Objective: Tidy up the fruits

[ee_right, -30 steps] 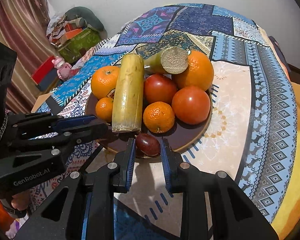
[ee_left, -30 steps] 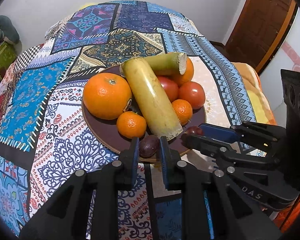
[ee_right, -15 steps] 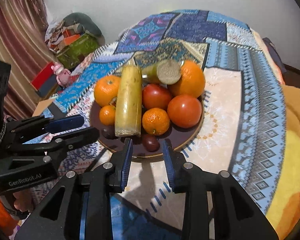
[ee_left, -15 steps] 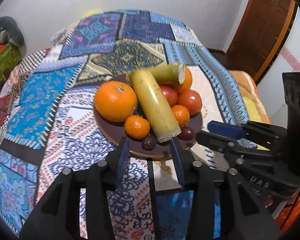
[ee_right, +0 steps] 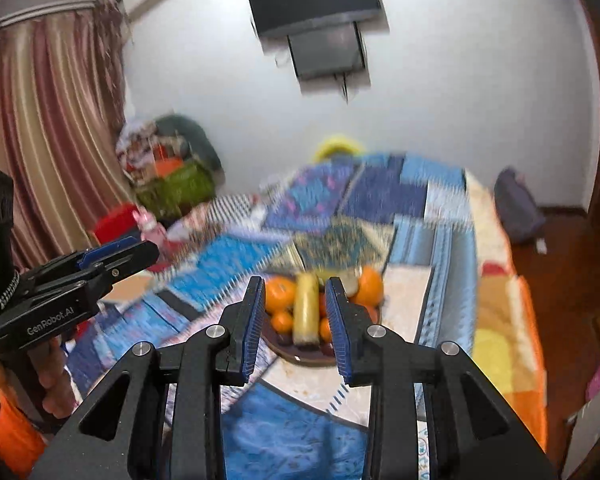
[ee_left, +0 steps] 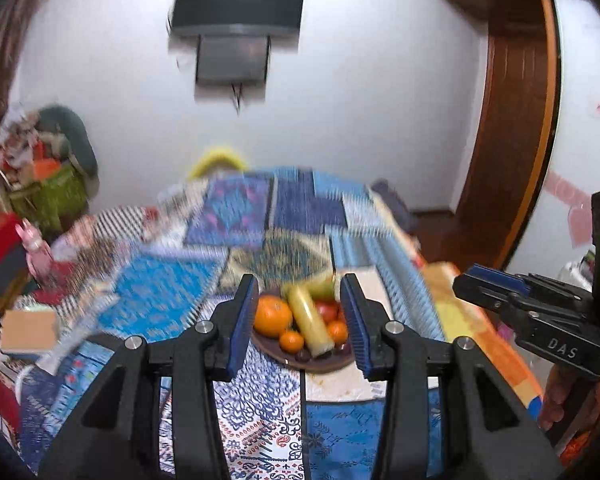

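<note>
A brown plate [ee_left: 320, 366] [ee_right: 305, 359] on the patchwork cloth holds a large orange [ee_left: 273, 316], smaller oranges, red tomatoes [ee_left: 326, 310], a yellowish stalk [ee_left: 310, 324] [ee_right: 306, 312] and two small dark fruits [ee_left: 302, 355] at its near rim. My left gripper [ee_left: 300, 320] hangs well above and short of the plate, open, with nothing between its blue pads. My right gripper [ee_right: 296, 320] [ee_left: 500, 292] is beside it at similar height, its jaws a narrower gap apart, empty. The left gripper [ee_right: 112, 256] also shows at the right wrist view's left edge.
The patterned cloth [ee_left: 260, 420] covers the whole surface ahead. A wall-mounted screen [ee_left: 238, 0] hangs beyond. A wooden door [ee_left: 512, 152] stands at the right, piled clutter [ee_left: 48, 172] and a cardboard box [ee_left: 28, 332] at the left. A hand [ee_right: 54, 380] holds the left gripper.
Both grippers let go of the small dark fruits at the plate's near rim, opened, and rose back from the plate. The plate now looks small and far.
</note>
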`<state>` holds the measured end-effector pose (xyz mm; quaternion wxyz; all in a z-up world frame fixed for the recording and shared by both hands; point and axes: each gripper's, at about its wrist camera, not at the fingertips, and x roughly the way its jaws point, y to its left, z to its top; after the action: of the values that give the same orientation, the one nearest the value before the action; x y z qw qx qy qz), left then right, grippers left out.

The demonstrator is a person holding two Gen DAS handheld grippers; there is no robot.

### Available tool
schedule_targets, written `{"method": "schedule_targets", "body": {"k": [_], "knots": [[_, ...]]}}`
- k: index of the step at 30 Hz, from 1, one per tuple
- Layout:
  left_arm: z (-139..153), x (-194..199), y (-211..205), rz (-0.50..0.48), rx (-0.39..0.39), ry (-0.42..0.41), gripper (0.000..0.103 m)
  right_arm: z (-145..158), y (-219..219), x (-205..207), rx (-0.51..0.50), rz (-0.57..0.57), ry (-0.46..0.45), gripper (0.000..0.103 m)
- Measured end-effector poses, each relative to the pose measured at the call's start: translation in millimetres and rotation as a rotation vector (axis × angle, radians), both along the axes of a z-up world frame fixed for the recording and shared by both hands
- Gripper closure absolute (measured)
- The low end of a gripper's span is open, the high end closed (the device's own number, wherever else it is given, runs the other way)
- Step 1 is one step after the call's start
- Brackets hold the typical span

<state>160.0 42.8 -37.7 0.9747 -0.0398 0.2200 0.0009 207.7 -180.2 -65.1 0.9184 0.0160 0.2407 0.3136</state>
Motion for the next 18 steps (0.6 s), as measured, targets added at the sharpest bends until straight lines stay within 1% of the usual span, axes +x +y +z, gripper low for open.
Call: {"method": "schedule_targets", "body": {"k": [4,6,8,10,11,12,14,16,17,18], "knots": [[29.3,-42.2,-4.7,0.021,0.016,-0.108,0.061,31.0,-6.5,-40.3,0.048,-0.007,-0.105,0.071],[38.2,-57.2,-6.9,0.026,0.016,-0.143,0.06,40.6,-8.1,-56.9,0.06,-0.015,-0.151,0.069],[43.3,-70.0,-9.2,0.026,0.014,-0.166,0.056,47.9,-9.7,-72.2,0.072,-0.023,-0.193,0.066],[46.8,-81.6,-10.0,0.033,0.015,-0.187,0.044,53.0,-12.0,-84.3,0.086,-0.036,-0.224,0.058],[48.1,-86.7,-10.6,0.037,0.016,-0.2,0.043,54.2,-13.4,-88.2,0.092,-0.042,-0.232,0.052],[49.1,-91.0,-11.6,0.04,0.021,-0.21,0.042,54.9,-14.2,-91.7,0.095,-0.047,-0.238,0.049],[50.5,-98.0,-15.1,0.033,0.033,-0.219,0.04,54.8,-15.0,-97.4,0.096,-0.065,-0.251,0.037],[50.9,-103.2,-18.5,0.032,0.04,-0.224,0.027,52.9,-15.2,-101.3,0.087,-0.093,-0.267,0.029],[50.8,-106.6,-19.7,0.033,0.043,-0.234,0.026,52.0,-15.8,-102.5,0.085,-0.103,-0.272,0.024],[50.5,-109.4,-20.3,0.035,0.049,-0.24,0.023,51.1,-15.7,-101.6,0.085,-0.113,-0.276,0.021]]}}
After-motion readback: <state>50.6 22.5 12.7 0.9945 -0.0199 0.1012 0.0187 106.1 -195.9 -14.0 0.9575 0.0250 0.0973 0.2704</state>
